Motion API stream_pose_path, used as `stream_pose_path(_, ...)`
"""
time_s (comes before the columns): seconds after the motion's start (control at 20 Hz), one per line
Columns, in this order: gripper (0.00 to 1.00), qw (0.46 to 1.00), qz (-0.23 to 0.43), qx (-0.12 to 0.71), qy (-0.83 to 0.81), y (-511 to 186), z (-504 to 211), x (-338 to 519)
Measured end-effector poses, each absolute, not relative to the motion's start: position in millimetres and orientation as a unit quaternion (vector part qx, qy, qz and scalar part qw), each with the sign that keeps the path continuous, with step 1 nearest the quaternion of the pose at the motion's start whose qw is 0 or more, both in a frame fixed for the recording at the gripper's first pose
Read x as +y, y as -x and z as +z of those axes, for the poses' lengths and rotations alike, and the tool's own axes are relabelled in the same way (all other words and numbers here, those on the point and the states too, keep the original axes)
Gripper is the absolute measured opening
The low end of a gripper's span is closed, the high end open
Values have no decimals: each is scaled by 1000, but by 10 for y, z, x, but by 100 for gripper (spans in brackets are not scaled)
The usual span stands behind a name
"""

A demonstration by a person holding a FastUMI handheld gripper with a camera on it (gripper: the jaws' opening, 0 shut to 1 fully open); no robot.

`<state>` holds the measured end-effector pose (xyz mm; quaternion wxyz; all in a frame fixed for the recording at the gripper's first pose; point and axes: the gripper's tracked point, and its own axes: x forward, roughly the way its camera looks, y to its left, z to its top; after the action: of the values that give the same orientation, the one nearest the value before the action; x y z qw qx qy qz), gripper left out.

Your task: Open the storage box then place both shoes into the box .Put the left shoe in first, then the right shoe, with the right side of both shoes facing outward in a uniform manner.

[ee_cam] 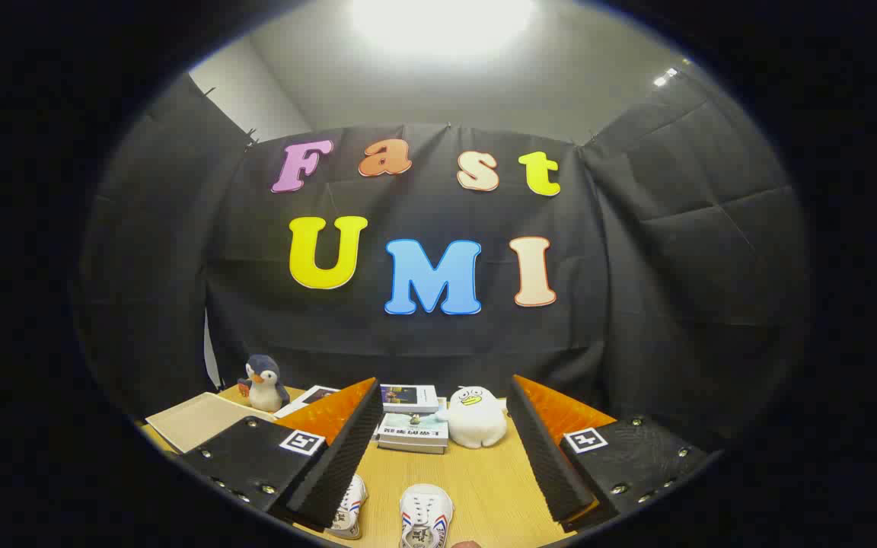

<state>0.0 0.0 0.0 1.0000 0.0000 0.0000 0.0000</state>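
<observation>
Two white shoes with red and blue side stripes stand on the wooden table (484,479), toes pointing away from me. One shoe (425,516) lies between my fingers, low and close. The other shoe (349,508) is partly hidden behind my left finger (339,449). My gripper (442,441) is open, held above the table with nothing between its fingers. No storage box can be made out from here.
Beyond the fingers sit a stack of books (412,426), a white plush duck (475,417) and a penguin plush (263,383). A flat beige booklet (195,418) lies to the left. The booth's black cloth closes off the back and sides.
</observation>
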Motion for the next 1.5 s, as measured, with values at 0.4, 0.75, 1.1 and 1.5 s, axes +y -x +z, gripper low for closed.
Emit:
stream_pose_path(0.4, 98, 1000, -3, -5, 1, -4, 19, -60)
stream_pose_path(0.75, 98, 1000, -5, -9, -1, 26, 35, -34)
stream_pose_path(1.1, 98, 999, 22, 5, -27, 84, -92, 184)
stream_pose_path(1.5, 99, 990, 84, 50, -100, 138, -393, 714)
